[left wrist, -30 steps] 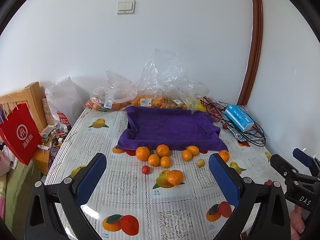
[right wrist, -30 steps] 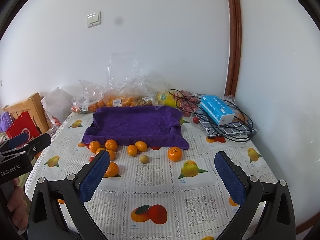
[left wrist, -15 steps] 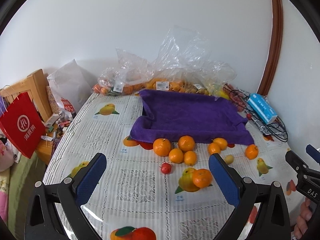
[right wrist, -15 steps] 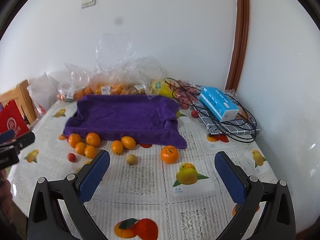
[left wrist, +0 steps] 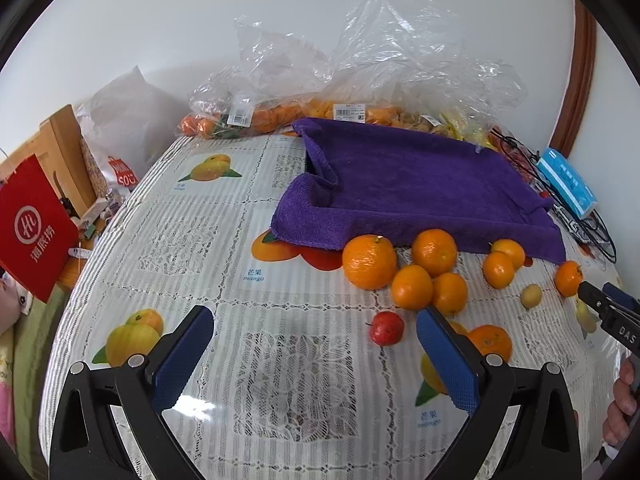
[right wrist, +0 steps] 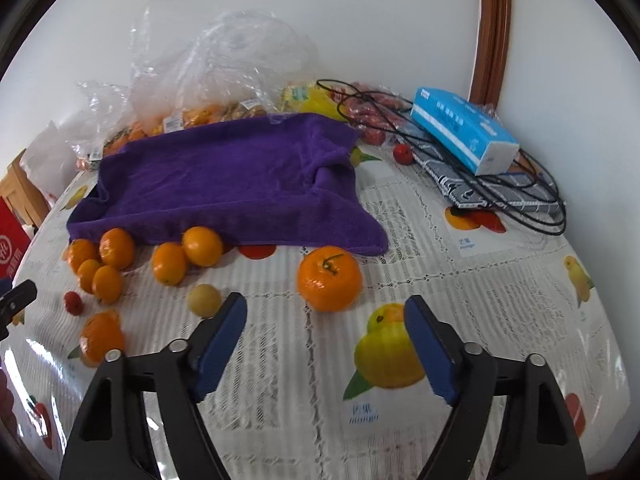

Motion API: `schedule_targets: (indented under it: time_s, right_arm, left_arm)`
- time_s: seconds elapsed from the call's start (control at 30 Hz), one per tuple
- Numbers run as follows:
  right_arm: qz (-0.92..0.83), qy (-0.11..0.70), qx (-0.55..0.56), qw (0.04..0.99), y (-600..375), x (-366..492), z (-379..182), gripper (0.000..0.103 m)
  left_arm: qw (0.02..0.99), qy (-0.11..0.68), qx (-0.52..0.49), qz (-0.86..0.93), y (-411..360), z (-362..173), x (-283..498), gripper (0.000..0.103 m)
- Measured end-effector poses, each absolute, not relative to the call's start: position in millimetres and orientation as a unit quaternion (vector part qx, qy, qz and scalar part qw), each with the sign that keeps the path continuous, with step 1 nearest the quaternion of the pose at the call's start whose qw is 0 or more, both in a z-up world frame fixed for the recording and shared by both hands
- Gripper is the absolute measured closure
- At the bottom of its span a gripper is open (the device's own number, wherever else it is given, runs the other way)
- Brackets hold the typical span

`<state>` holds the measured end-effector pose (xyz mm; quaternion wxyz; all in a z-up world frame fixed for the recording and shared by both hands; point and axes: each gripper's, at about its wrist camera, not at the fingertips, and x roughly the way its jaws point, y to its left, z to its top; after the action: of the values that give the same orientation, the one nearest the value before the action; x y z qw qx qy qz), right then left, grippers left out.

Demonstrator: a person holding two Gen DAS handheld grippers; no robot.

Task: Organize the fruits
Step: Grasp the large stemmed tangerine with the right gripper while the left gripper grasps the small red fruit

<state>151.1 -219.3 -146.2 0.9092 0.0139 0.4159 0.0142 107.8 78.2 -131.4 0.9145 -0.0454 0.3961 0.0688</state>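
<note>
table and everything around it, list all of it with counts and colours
oranges: about nine loose, orange, along the towel's near edge
small red fruit: one near the oranges, another by the cables
small yellow fruit: one, pale, between oranges
purple towel: one, mid-table
plastic bags: several, clear, holding fruit, by the wall
tissue pack: one, blue, on black cables
red bag: one, off the table's left
tablecloth: white, fruit prints
left gripper: open, empty
right gripper: open, empty
</note>
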Motion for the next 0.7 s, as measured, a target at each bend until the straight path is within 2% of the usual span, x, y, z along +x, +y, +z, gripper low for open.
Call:
schedule_targets:
  time_s: [0.2,0.3,0.37,0.47,0.6,0.7]
  right_arm:
    - [0.028,0.429,0.026,0.902,-223.4,175.5,-165.8,0.037]
    - [0.028,0.433,0.016,0.901,-219.9,184.0,-172.3,0.045]
    - [0.032,0.437,0.013,0.899,-218.3,187.8,-175.6,0.055]
    - [0.027,0.439,0.010,0.898,-218.1,192.5,-179.3,0.059]
    - [0.034,0.437,0.020,0.898,-221.7,189.7,-177.6,0.059]
    - [0.034,0.434,0.013,0.900,-220.3,182.0,-174.8,0.059]
  left_arm:
    - [0.909,0.409,-0.062,0.051,84.9,-147.6,115.5,0.001]
    - [0.907,0.415,-0.061,0.044,84.6,-154.0,120.2,0.001]
    - [0.904,0.420,-0.066,0.032,82.6,-157.4,123.7,0.001]
    - [0.904,0.423,-0.060,0.012,72.5,-159.4,126.6,0.003]
    - [0.905,0.424,-0.040,0.000,58.0,-164.9,130.4,0.010]
    - [0.900,0.434,-0.041,-0.009,54.7,-171.6,135.3,0.022]
